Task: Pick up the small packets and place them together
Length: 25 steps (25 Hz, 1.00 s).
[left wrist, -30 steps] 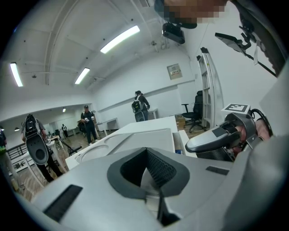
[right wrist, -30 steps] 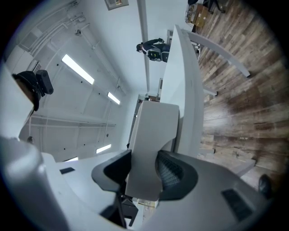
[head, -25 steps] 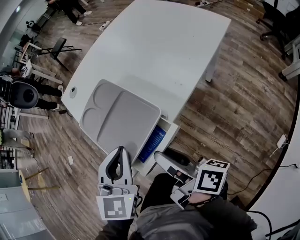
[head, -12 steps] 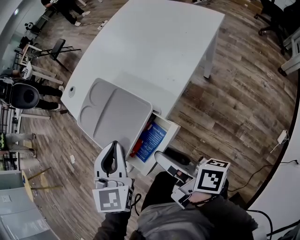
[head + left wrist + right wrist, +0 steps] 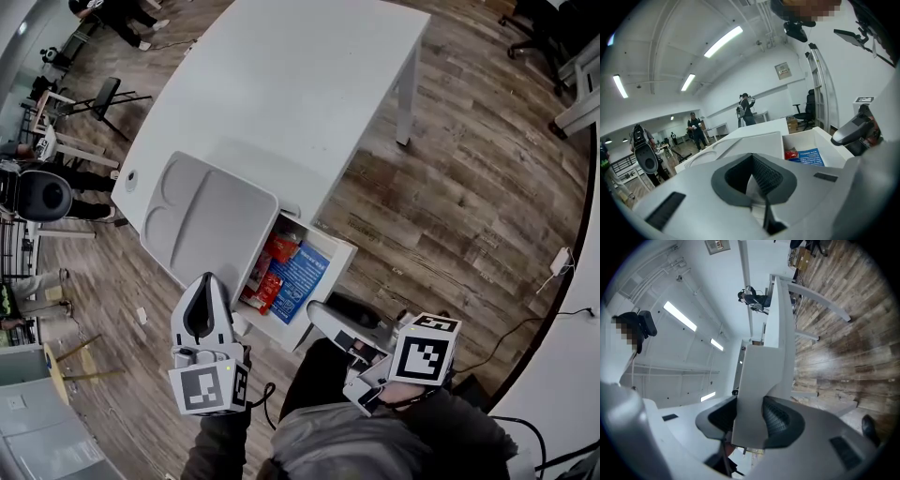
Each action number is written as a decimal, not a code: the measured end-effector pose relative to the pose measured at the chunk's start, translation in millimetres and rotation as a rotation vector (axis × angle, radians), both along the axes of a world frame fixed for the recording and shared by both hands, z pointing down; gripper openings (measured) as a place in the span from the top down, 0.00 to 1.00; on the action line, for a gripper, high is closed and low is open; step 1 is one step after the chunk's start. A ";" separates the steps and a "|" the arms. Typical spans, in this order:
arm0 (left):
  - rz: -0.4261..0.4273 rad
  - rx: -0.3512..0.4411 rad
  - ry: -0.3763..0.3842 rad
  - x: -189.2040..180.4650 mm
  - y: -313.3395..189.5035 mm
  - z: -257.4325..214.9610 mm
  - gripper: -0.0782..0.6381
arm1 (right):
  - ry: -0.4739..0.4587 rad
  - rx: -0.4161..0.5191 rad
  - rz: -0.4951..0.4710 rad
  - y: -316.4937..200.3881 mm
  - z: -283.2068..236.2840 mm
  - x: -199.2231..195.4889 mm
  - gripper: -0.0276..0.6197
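Hanging at left with jaws pressed together on nothing, the grey plastic left gripper (image 5: 204, 291) waits beside the white box-shaped desk drawer (image 5: 330, 251). The drawer is now pulled well further out than a second ago, baring red and blue small packets (image 5: 279, 249). The grey right gripper (image 5: 326, 319) clamps its front panel, so picking can likely start.

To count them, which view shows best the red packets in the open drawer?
The head view: it looks down into the drawer onto the red packets. The left gripper view shows one red corner only; the right gripper view shows none.
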State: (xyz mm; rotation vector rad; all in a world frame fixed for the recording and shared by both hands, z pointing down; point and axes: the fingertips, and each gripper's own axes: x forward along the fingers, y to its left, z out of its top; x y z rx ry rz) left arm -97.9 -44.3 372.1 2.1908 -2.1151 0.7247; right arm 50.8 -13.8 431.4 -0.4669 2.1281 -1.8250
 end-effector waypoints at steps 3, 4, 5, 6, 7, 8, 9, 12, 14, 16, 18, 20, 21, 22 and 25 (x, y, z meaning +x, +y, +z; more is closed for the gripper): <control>-0.014 0.000 -0.001 -1.0 -0.1 0.8 0.89 | -0.003 -0.001 0.000 4.0 0.7 5.8 0.68; -0.017 0.000 -0.001 -1.1 0.3 1.8 0.89 | -0.004 -0.002 -0.001 6.4 1.5 7.4 0.68; -0.020 0.000 -0.001 -1.0 1.0 2.8 0.89 | -0.004 -0.003 -0.002 9.1 2.4 9.1 0.68; -0.023 -0.002 0.000 -0.9 1.5 3.7 0.89 | -0.004 -0.005 -0.003 11.6 3.0 11.0 0.68; -0.027 -0.004 0.001 -0.8 1.5 4.3 0.89 | -0.004 -0.007 -0.003 13.4 3.3 13.1 0.68; -0.030 -0.005 0.003 -0.8 1.3 4.5 0.89 | -0.005 -0.009 -0.002 14.5 3.3 15.3 0.68; -0.033 -0.006 0.003 -1.0 0.9 4.4 0.89 | -0.005 -0.010 -0.001 15.2 3.0 17.5 0.68; -0.042 -0.003 0.001 -2.3 0.7 2.7 0.89 | -0.011 -0.011 0.001 17.2 2.0 23.4 0.68; -0.049 0.003 -0.001 -3.0 1.1 2.1 0.89 | -0.013 -0.010 0.001 19.4 1.9 28.2 0.68; -0.055 0.010 -0.005 -3.4 1.5 2.2 0.89 | -0.013 -0.008 0.000 22.0 2.1 33.5 0.68; -0.060 0.015 -0.008 -3.6 1.5 2.7 0.89 | -0.013 -0.007 -0.002 24.5 2.8 37.9 0.68; -0.067 0.021 -0.011 -2.6 2.8 4.2 0.89 | -0.012 -0.007 -0.007 28.4 4.6 42.1 0.68; -0.071 0.023 -0.011 -1.7 3.9 5.4 0.89 | -0.012 -0.008 -0.007 30.7 6.0 44.7 0.68; -0.074 0.026 -0.011 -1.0 4.8 6.5 0.89 | -0.013 -0.008 -0.007 32.5 7.3 47.3 0.68; -0.082 0.029 -0.011 -1.8 3.6 5.9 0.89 | -0.014 -0.007 -0.002 33.3 7.3 52.6 0.68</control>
